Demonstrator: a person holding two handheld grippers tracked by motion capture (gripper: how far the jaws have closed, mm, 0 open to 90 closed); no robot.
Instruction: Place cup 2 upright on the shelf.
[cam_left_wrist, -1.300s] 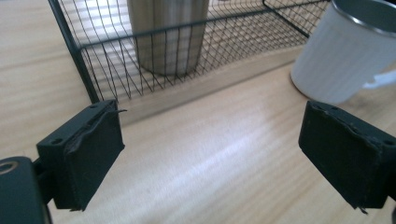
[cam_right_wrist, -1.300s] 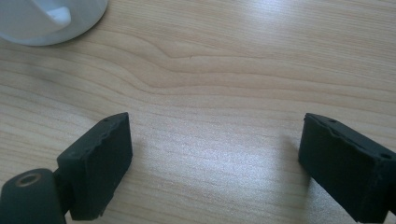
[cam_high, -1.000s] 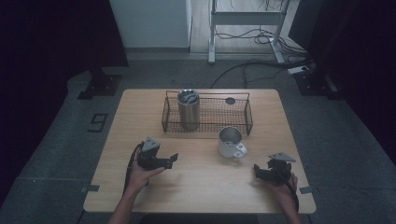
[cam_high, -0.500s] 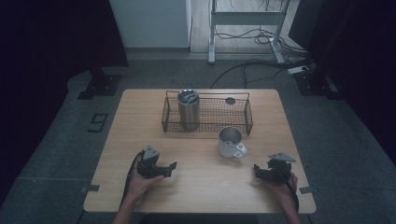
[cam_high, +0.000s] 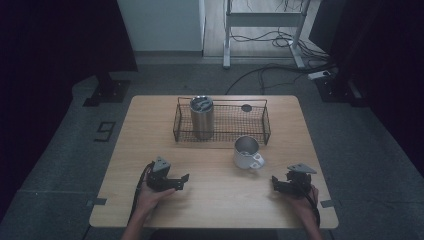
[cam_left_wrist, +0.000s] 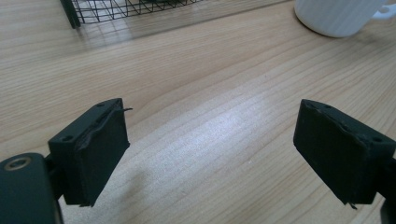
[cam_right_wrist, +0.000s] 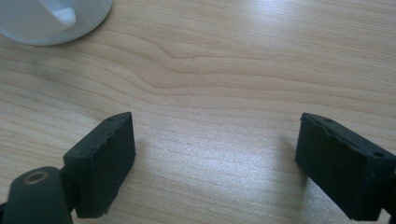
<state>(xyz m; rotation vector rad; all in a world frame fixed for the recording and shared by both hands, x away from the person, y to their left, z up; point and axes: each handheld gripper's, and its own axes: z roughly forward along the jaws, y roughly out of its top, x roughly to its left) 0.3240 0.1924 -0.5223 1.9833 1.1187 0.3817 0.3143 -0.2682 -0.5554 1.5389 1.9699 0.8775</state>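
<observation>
Since the earlier high view, the left gripper (cam_high: 176, 182) has drawn back toward the near edge of the light wooden table (cam_high: 150, 130) and its jaws have just been closing part-way; nothing lies between them. In the left gripper view the two black pads (cam_left_wrist: 95, 149) stand apart over bare wood, so this tool is open and empty. The right gripper (cam_high: 278, 184) rests where it was, near the table's right front corner, its pads (cam_right_wrist: 105, 158) likewise spread with only wood grain between them: open, holding nothing.

The white ceramic mug with a side handle (cam_high: 247, 152) stands upright on the table just in front of the black wire basket (cam_high: 265, 125), apart from it, between the two tools but nearer the right one. Its handle points toward the person's right, which appears to favour a grasp from that side. The mug's base shows at the top of both gripper views (cam_left_wrist: 338, 16) (cam_right_wrist: 51, 21), so both tools are aimed roughly at it.

A brushed steel tumbler with a lid (cam_high: 202, 116) stands upright inside the basket's left part. A small dark round object (cam_high: 246, 107) lies at the basket's far side; whether inside or behind cannot be told.

Judgement: both hands are parked low and level, a waiting posture, with the mug untouched.
</observation>
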